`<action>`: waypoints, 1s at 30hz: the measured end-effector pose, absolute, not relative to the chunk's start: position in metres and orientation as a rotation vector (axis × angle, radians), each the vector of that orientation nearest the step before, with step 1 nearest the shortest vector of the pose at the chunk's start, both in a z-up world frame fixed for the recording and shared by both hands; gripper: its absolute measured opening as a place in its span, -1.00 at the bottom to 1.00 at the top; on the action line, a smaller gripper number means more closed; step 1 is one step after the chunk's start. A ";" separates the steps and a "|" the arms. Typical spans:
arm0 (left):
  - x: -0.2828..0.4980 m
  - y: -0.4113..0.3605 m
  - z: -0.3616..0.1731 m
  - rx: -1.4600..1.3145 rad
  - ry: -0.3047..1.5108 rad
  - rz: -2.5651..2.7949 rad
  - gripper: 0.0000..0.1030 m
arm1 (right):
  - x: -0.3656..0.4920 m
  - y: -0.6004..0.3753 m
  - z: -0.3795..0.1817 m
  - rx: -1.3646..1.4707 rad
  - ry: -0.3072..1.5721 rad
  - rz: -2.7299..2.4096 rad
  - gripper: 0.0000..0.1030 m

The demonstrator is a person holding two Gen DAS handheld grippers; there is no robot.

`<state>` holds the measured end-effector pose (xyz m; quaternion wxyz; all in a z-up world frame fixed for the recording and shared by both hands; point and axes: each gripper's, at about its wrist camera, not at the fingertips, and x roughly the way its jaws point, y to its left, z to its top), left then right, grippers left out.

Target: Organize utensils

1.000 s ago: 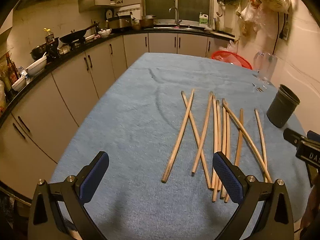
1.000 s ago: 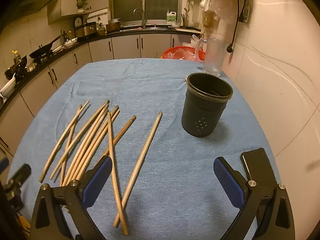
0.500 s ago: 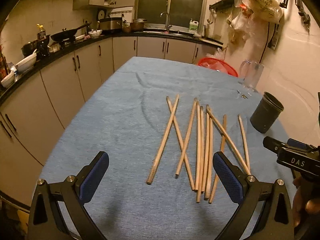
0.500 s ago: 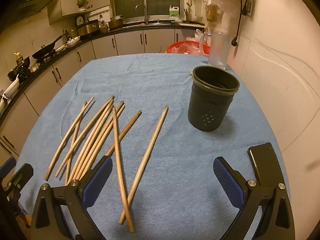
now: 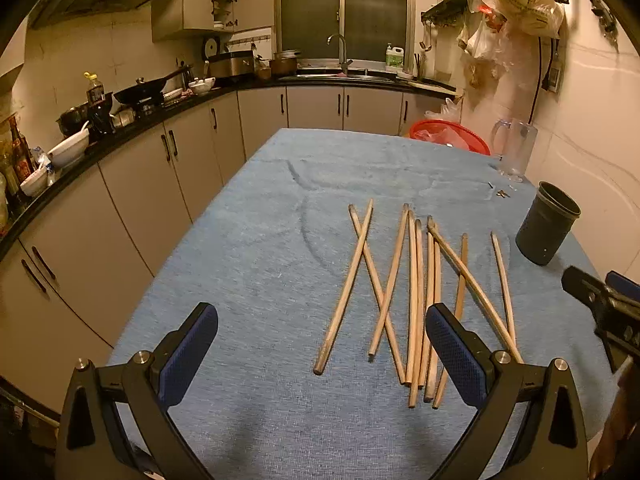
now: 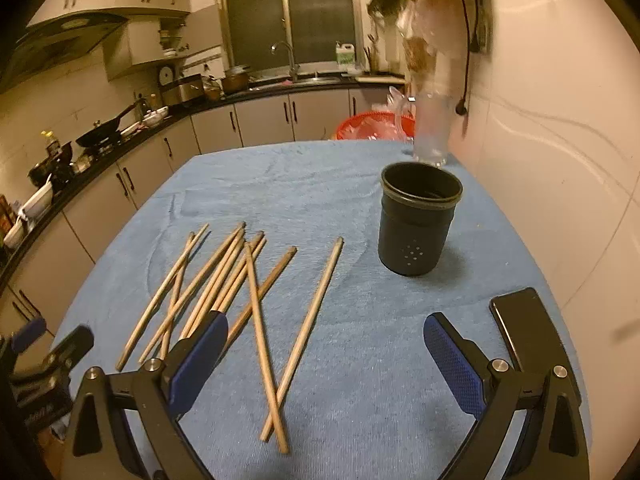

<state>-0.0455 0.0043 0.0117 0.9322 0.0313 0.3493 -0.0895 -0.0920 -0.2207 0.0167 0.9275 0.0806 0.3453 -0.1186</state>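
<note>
Several wooden chopsticks lie loosely crossed on the blue cloth; they also show in the right wrist view. A black utensil cup stands upright at the right, empty as far as I see; it also shows in the right wrist view. My left gripper is open and empty, just short of the near chopstick ends. My right gripper is open and empty over the two rightmost sticks, with the cup ahead to the right.
A black phone lies on the cloth by my right finger. A clear glass jug and a red basket stand at the far end. Cabinets and a cluttered counter run along the left, and a wall on the right.
Both grippers have shifted and tilted up a little, so the views show more of the room. The chopsticks and cup have not moved. Both grippers stay open.
</note>
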 end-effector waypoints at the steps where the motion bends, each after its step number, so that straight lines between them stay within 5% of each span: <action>1: -0.046 0.004 0.012 0.066 0.712 -0.185 1.00 | -0.094 -0.217 0.018 0.155 0.702 -0.235 0.93; 30: -0.053 0.004 0.017 0.078 0.692 -0.178 1.00 | -0.108 -0.212 0.024 0.135 0.686 -0.224 0.93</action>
